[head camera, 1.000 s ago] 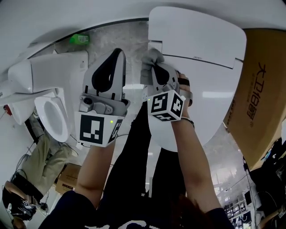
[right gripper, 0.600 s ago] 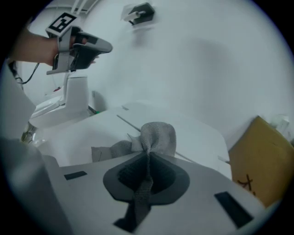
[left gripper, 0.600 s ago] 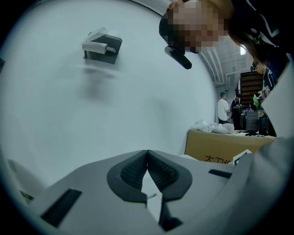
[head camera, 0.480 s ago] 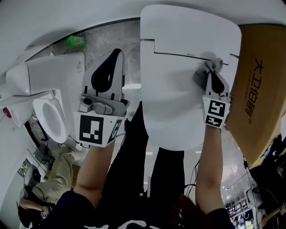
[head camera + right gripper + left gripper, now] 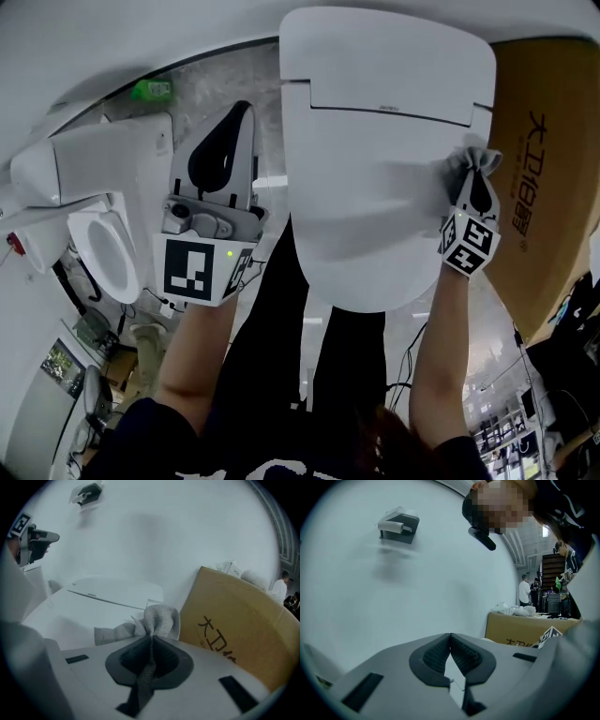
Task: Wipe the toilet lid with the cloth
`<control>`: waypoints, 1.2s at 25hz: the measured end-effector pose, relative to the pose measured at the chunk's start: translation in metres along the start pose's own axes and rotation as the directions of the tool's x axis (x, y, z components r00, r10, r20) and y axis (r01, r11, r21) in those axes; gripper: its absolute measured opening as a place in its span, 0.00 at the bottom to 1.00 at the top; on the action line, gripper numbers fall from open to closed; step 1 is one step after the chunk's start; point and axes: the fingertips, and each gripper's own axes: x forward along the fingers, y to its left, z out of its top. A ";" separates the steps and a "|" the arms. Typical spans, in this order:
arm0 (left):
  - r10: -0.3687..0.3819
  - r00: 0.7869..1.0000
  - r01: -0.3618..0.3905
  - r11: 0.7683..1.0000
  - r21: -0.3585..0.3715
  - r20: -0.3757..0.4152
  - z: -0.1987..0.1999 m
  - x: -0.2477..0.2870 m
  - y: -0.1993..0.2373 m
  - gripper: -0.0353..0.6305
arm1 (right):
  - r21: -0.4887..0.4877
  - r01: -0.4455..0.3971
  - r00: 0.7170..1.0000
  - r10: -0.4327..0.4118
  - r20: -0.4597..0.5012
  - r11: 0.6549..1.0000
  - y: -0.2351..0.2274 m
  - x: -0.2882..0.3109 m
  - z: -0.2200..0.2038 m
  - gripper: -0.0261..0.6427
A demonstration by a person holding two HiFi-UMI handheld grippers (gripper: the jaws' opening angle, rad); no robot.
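The head view looks steeply down onto the toilet lid (image 5: pixel 375 187). The right gripper view sits low and close at the lid's right edge, facing the wall behind it. Both show the lid and the cardboard box (image 5: pixel 548 187). The left gripper view, left of the lid, faces that wall.

Even, cool indoor light; the white toilet lid (image 5: pixel 375 169) is bright, with a soft shadow beside the cloth (image 5: pixel 473 159); gripper views bulge fisheye-fashion, corners black; nearest jaw surfaces slightly blurred.
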 end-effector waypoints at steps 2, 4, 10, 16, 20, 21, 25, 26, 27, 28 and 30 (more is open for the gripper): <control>0.003 1.000 -0.003 1.000 0.000 0.004 0.001 0.000 0.000 0.08 | -0.021 -0.031 0.999 0.032 0.011 0.999 0.022 -0.002 0.005 0.09; 0.007 1.000 -0.007 1.000 -0.001 0.007 0.001 0.000 0.000 0.08 | -0.065 -0.086 0.996 0.087 0.019 0.994 0.054 -0.003 0.015 0.09; 0.021 1.000 -0.021 1.000 -0.005 0.007 -0.002 -0.006 0.004 0.08 | -0.269 -0.291 0.949 0.312 0.040 0.918 0.181 -0.010 0.051 0.09; 0.038 0.999 -0.038 0.999 -0.008 0.005 -0.003 -0.011 0.008 0.08 | -0.436 -0.420 0.877 0.479 0.032 0.796 0.291 -0.028 0.070 0.09; 0.043 0.999 -0.043 0.999 -0.009 0.006 -0.004 -0.016 0.012 0.08 | -0.496 -0.462 0.842 0.539 0.015 0.735 0.328 -0.043 0.068 0.09; 0.044 0.999 -0.044 0.999 -0.008 0.005 -0.004 -0.016 0.012 0.08 | -0.511 -0.472 0.832 0.555 0.011 0.718 0.332 -0.046 0.065 0.09; 0.041 0.999 -0.041 0.999 -0.005 0.001 -0.008 -0.014 0.009 0.08 | -0.551 -0.499 0.799 0.601 0.005 0.669 0.332 -0.053 0.057 0.09; 0.039 0.999 -0.039 0.999 -0.004 -0.001 -0.009 -0.013 0.008 0.08 | -0.559 -0.500 0.796 0.605 0.005 0.662 0.328 -0.053 0.055 0.09; 0.037 0.999 -0.037 0.999 -0.004 -0.002 -0.009 -0.012 0.006 0.08 | -0.563 -0.498 0.795 0.606 0.007 0.660 0.322 -0.053 0.053 0.09; 0.035 0.999 -0.035 0.999 -0.004 -0.003 -0.010 -0.011 0.004 0.08 | -0.560 -0.493 0.799 0.601 0.012 0.666 0.313 -0.052 0.051 0.09; 0.029 1.000 -0.029 1.000 -0.005 -0.003 -0.010 -0.010 0.000 0.08 | -0.532 -0.477 0.818 0.575 0.024 0.700 0.285 -0.048 0.046 0.09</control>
